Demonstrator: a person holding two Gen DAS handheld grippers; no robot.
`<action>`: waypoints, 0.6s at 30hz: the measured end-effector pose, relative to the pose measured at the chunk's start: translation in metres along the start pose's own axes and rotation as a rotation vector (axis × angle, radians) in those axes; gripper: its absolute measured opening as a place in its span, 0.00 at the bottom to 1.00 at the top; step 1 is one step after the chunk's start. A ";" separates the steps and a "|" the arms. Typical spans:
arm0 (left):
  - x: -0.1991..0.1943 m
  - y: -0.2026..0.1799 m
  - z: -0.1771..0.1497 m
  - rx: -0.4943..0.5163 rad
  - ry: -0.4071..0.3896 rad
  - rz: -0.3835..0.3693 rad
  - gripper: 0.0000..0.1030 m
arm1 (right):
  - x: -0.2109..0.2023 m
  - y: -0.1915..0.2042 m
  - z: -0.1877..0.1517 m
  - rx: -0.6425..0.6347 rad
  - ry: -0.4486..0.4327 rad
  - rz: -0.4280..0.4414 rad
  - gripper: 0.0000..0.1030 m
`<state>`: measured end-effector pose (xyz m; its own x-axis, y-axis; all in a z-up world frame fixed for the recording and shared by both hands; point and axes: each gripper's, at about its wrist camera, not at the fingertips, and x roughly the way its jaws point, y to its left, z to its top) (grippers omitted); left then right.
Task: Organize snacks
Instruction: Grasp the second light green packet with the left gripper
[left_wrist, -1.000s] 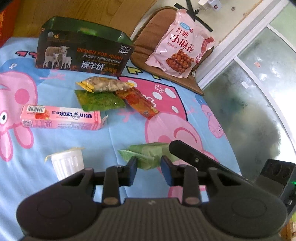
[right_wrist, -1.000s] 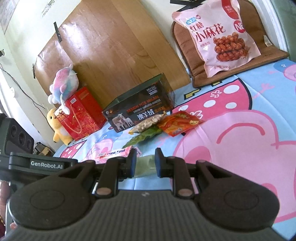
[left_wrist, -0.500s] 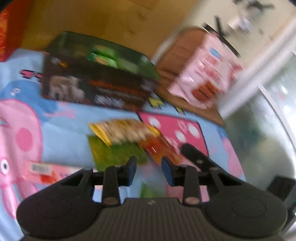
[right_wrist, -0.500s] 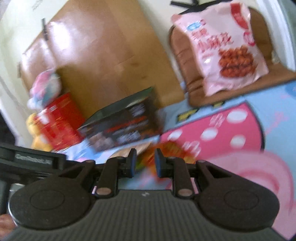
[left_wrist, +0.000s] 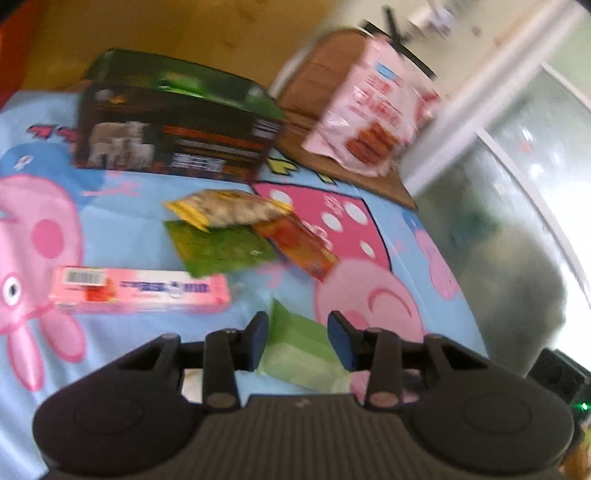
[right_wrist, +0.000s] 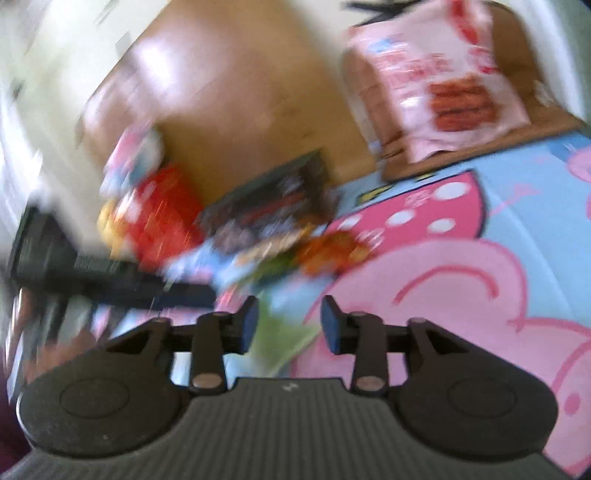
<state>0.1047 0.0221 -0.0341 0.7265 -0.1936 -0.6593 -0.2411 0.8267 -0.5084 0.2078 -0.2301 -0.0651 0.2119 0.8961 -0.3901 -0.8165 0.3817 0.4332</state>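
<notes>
Both claws, left claw and right claw, gape empty; labels blur unreadable.

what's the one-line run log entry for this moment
left gripper: open over green packet | right gripper: open, empty | dark box: on blanket

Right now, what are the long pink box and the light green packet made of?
The long pink box looks like thin printed cardboard: straight edges, flat faces, a barcode label. The light green packet seems to be soft plastic or foil wrap, matte and creased, though blur leaves that uncertain.
</notes>
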 end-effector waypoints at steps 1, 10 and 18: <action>0.005 -0.004 -0.002 0.017 0.013 0.009 0.37 | 0.001 0.010 -0.005 -0.063 0.022 -0.003 0.52; 0.015 -0.019 -0.020 0.120 0.026 0.063 0.39 | 0.031 0.038 -0.023 -0.235 0.112 -0.087 0.53; 0.010 -0.017 -0.023 0.123 0.025 0.013 0.35 | 0.035 0.038 -0.021 -0.246 0.094 -0.119 0.34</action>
<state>0.1008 -0.0060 -0.0452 0.7070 -0.1945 -0.6800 -0.1687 0.8874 -0.4291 0.1731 -0.1891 -0.0795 0.2729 0.8191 -0.5045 -0.8972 0.4060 0.1738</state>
